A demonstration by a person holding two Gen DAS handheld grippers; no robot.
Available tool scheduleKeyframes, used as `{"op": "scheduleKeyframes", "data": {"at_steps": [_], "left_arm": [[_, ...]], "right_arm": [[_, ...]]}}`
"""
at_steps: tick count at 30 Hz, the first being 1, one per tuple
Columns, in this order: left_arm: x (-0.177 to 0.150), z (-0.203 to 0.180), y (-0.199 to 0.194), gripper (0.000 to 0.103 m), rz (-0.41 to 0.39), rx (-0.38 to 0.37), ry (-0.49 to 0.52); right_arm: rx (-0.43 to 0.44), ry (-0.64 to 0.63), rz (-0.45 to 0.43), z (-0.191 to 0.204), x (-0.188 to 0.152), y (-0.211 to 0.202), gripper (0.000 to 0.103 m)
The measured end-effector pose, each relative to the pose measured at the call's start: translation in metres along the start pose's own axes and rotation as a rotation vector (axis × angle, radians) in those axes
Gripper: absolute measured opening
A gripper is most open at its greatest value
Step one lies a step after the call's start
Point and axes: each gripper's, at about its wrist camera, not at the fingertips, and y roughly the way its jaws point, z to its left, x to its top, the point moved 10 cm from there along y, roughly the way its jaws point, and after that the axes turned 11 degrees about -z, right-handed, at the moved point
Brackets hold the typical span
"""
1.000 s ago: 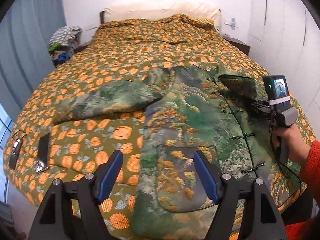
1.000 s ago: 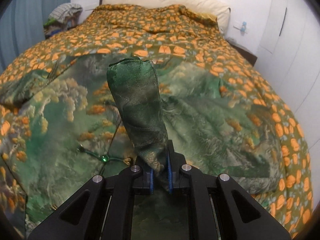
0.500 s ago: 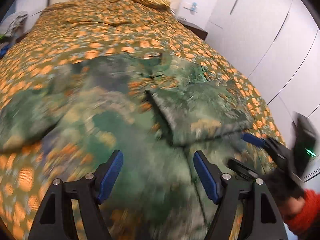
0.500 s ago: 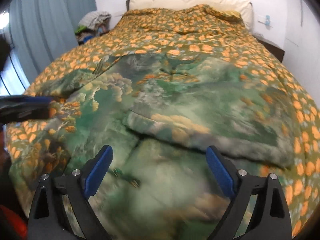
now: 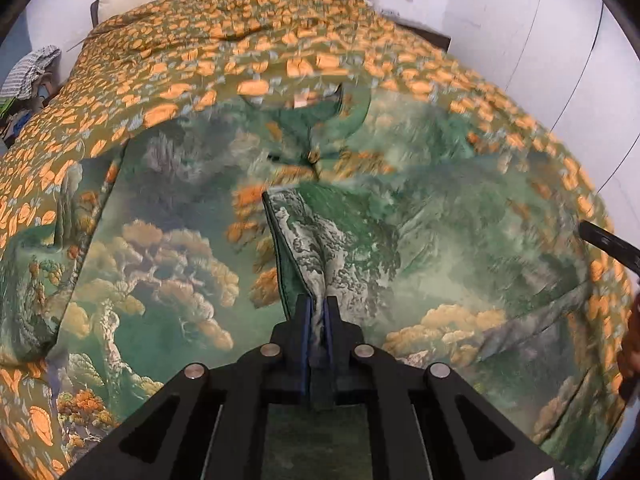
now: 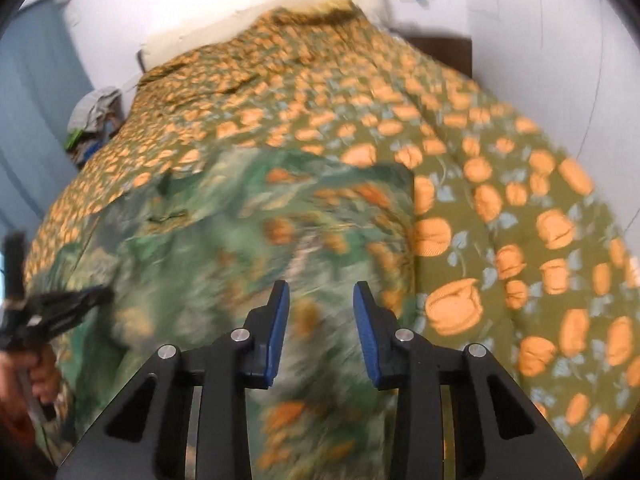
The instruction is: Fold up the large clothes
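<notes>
While the large green landscape-print jacket (image 5: 360, 248) lies spread across the centre of the bed's orange-flowered quilt (image 5: 248, 52), the left gripper (image 5: 316, 316), at lower centre of its frame, has just closed, its fingers clamped on a raised fold of the jacket, probably to carry it across. The right gripper (image 6: 320, 320) hangs above the jacket's right edge, its fingers apart and just narrowing, with nothing between them. A heap of clothes (image 5: 28, 76) sits upper left, clear of the work.

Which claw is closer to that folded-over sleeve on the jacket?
The left. The left claw is clamped on the sleeve; the right claw, whose jaws have just been closing, hovers empty above the jacket.
</notes>
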Motion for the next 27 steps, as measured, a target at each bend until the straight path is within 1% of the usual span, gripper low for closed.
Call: {"op": "scheduleKeyframes", "data": {"at_steps": [1,2,3,4,5,7,8,11,13,14,15,16,18,19,21,23,24,25,27], "left_arm": [[-0.006,0.0,0.005,0.008,0.013,0.006,0.018],[-0.011,0.0,0.01,0.008,0.019,0.011,0.036],[-0.015,0.0,0.012,0.008,0.019,0.015,0.05],[-0.017,-0.001,0.013,0.009,0.012,0.019,0.061],[-0.018,-0.002,0.014,0.009,0.001,0.026,0.071],[-0.019,-0.003,0.015,0.01,-0.012,0.035,0.088],[-0.019,-0.003,0.015,0.01,-0.018,0.038,0.093],[-0.024,-0.004,0.014,0.011,-0.015,0.043,0.099],[-0.024,-0.003,0.014,0.011,-0.016,0.041,0.087],[-0.023,-0.003,0.014,0.011,-0.014,0.039,0.079],[-0.024,-0.002,0.013,0.011,-0.012,0.035,0.074],[-0.024,-0.002,0.012,0.011,-0.01,0.031,0.067],[-0.024,-0.001,0.013,0.012,-0.003,0.029,0.064],[-0.024,-0.001,0.013,0.012,-0.001,0.029,0.068],[-0.025,-0.001,0.013,0.012,-0.006,0.026,0.074],[-0.025,-0.001,0.013,0.012,-0.013,0.026,0.081],[-0.026,-0.001,0.013,0.012,-0.018,0.027,0.083],[-0.026,-0.001,0.013,0.012,-0.021,0.028,0.084],[-0.026,-0.001,0.012,0.012,-0.022,0.029,0.079]], "right_arm": [[0.016,0.022,0.039,-0.005,-0.008,0.014,0.036],[0.034,0.034,0.11,-0.007,-0.022,0.032,0.036],[0.037,0.031,0.183,-0.008,-0.038,0.048,0.036],[0.037,0.007,0.216,-0.008,-0.047,0.058,0.036],[0.038,-0.012,0.212,-0.007,-0.046,0.06,0.036],[0.04,-0.049,0.249,-0.003,-0.035,0.06,0.036],[0.04,-0.061,0.252,-0.001,-0.027,0.058,0.036],[0.031,-0.096,0.174,0.006,0.02,0.056,0.036],[0.006,-0.091,0.14,0.008,0.045,0.069,0.038],[-0.011,-0.089,0.142,0.008,0.051,0.079,0.04],[-0.029,-0.08,0.159,0.007,0.053,0.096,0.041],[-0.047,-0.065,0.189,0.003,0.047,0.111,0.042],[-0.064,-0.021,0.259,-0.003,0.031,0.132,0.042],[-0.07,-0.008,0.266,-0.005,0.026,0.136,0.042],[-0.07,-0.02,0.212,0.002,0.03,0.121,0.042],[-0.019,-0.009,0.178,0.014,0.029,0.094,0.047],[0.008,-0.015,0.159,0.021,0.025,0.075,0.049],[0.012,-0.026,0.155,0.022,0.018,0.062,0.053],[0.029,-0.039,0.168,0.027,-0.006,0.039,0.053]]}}
